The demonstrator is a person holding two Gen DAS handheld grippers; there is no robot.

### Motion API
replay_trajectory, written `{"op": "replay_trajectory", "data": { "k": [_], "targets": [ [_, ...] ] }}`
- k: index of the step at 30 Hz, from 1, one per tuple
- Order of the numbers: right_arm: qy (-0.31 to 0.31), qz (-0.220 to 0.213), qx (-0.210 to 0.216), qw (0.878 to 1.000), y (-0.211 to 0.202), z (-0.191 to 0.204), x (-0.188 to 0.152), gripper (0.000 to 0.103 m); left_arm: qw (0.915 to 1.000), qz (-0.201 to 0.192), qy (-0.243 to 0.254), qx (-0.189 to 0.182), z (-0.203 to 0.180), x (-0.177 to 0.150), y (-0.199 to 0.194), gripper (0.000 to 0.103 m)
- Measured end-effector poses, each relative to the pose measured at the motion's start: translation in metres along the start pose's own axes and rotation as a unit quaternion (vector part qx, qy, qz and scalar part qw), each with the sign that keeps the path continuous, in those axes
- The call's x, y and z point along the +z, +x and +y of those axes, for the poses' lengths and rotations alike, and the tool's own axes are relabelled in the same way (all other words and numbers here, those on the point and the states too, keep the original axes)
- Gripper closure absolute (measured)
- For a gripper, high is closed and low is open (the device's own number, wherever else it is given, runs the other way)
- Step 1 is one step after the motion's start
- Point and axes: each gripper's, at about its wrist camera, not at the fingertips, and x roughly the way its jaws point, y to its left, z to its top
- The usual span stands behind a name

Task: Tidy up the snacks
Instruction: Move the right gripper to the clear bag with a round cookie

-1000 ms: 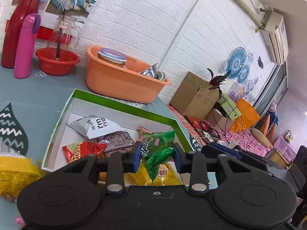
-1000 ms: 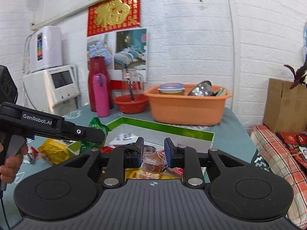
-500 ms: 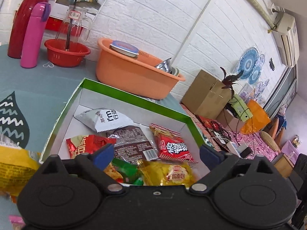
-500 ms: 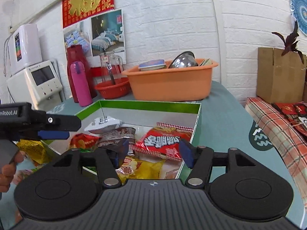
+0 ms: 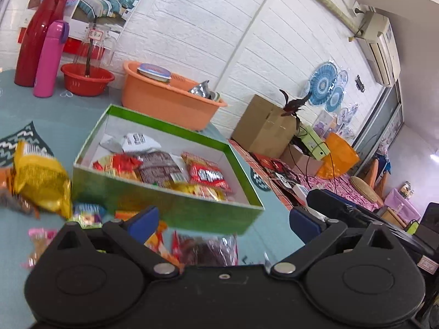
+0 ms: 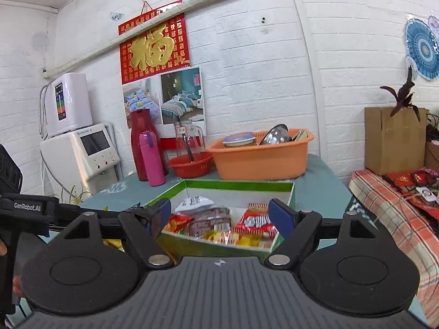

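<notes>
Inside rectangular green cardboard box (image 5: 175, 211), crinkly, perhaps foil, snack packets (image 5: 204, 174).

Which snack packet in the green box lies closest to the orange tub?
The white packet with black print, at the far end of the green box. It is the only white one; the red, brown and yellow packets lie nearer the camera.

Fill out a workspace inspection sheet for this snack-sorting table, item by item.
Surface: teal tablecloth, patterned.
Job's things: green box holds several snack packets; gold packet and other loose snacks lie outside it.
Clutter: orange basin, red basket, pink bottle, red flask.
Grippers: left gripper and right gripper open, empty; jaws have just been opening.
Cables: nothing seen on the table.
Surroundings: white brick wall, cardboard box, white appliance.
</notes>
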Motion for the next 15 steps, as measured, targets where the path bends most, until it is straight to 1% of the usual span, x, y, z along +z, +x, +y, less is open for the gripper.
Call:
{"op": "replay_trajectory", "data": {
  "k": [4, 8, 12, 15],
  "targets": [
    [0.008, 0.021, -0.012, 1.0, -0.01, 0.0, -0.023, 0.0, 0.9997, 0.019, -0.006, -0.012, -0.001, -0.025, -0.006, 0.0],
    [0.012, 0.064, -0.029, 0.997, -0.011, -0.003, -0.052, 0.0, 0.9982, 0.046, -0.032, -0.02, 0.004, -0.045, -0.004, 0.0],
    [0.013, 0.105, -0.053, 0.993, -0.003, -0.006, -0.077, 0.0, 0.9973, 0.063, -0.036, -0.01, 0.008, -0.059, -0.003, 0.0],
    [0.009, 0.114, -0.051, 0.992, 0.001, -0.003, -0.084, 0.0, 0.9967, 0.071, -0.041, -0.006, 0.008, -0.064, -0.001, 0.0]
  ]
}}
